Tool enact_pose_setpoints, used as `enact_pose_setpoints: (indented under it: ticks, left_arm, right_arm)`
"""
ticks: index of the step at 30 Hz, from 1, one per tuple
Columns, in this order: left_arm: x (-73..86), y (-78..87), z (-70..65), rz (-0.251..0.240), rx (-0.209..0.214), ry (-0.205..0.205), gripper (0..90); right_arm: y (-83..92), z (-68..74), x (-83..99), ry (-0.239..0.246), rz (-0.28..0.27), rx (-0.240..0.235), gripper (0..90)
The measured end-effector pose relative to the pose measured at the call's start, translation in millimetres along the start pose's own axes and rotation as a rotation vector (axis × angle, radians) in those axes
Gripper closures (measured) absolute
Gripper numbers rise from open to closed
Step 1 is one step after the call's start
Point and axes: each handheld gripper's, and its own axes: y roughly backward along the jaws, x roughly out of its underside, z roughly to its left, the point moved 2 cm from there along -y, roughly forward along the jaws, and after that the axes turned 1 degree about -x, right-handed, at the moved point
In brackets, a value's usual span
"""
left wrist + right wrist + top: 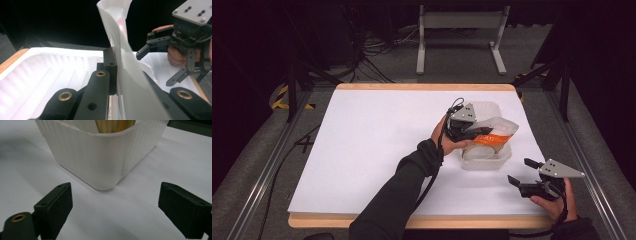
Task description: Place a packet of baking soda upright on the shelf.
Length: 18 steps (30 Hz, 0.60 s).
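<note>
The left gripper [477, 131] has its jaws pinched tight on a white and orange bag [496, 134] over the white tub [486, 161]. It should lower the bag gently inside. The right gripper [526, 172] waits nearby with jaws wide open, holding nothing.

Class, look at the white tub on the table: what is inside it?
The tub holds a white-and-orange pouch, gripped by the left tongs and sticking out over the rim. A pale round shape lies beneath it; the pouch covers most of it and the tub's floor.
</note>
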Motion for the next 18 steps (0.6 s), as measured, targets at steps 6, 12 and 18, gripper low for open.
enact_pose_setpoints:
  ticks: [6,12,18]
  left_arm:
    - [-1.6,0.6,0.7,0.034,-0.009,-0.025,89.9]
    - [-7.3,3.4,-1.9,0.097,-0.015,-0.056,89.9]
    - [-17.6,7.0,-6.2,0.211,-0.034,-0.119,89.3]
  right_arm:
    - [-0.9,0.8,-0.2,0.001,0.003,-0.001,12.9]
    - [-1.0,0.7,-0.1,0.003,0.008,0.002,12.9]
    - [-0.7,0.9,-0.4,0.004,0.011,0.004,13.0]
